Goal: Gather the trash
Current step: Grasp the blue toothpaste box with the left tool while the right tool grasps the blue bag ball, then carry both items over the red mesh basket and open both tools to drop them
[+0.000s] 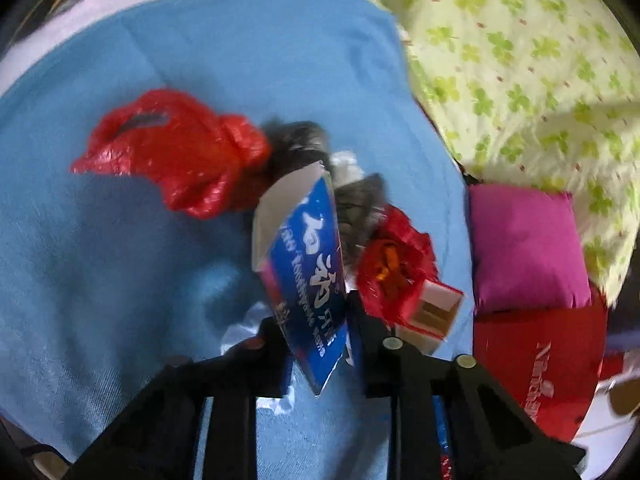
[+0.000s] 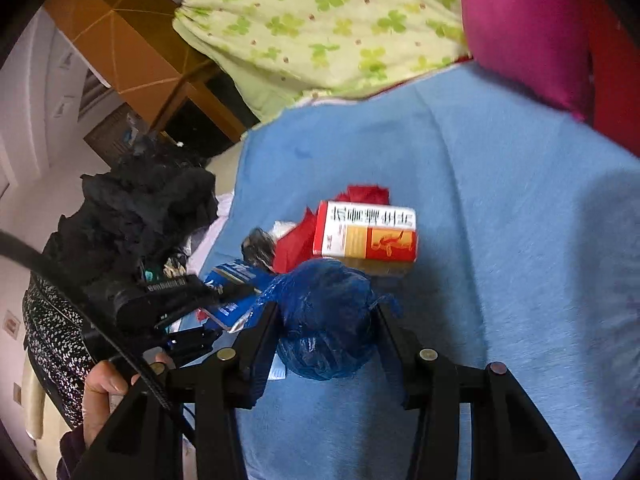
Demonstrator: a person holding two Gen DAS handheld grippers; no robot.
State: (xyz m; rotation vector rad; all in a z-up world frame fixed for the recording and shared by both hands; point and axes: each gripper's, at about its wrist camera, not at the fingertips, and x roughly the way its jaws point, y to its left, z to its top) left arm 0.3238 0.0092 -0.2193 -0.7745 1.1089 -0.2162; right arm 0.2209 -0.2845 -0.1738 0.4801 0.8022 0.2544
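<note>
My left gripper (image 1: 314,320) is shut on a blue carton with white lettering (image 1: 308,264) and holds it over the blue cloth (image 1: 120,260). Around it lie a crumpled red plastic bag (image 1: 176,152), dark grey wrapping (image 1: 296,144), a red wrapper (image 1: 396,264) and a red-and-white box (image 1: 432,312). My right gripper (image 2: 326,312) is shut on a blue plastic bag bundle (image 2: 324,320). Beyond it lie the red-and-white box (image 2: 366,236), the red wrapper (image 2: 296,240) and the blue carton (image 2: 236,280) in the left gripper (image 2: 224,292).
A magenta cushion (image 1: 524,248) and a green clover-print quilt (image 1: 520,60) lie to the right, with a red printed bag (image 1: 536,376) below. In the right wrist view a black cloth pile (image 2: 140,208) and a brown cabinet (image 2: 120,40) stand left.
</note>
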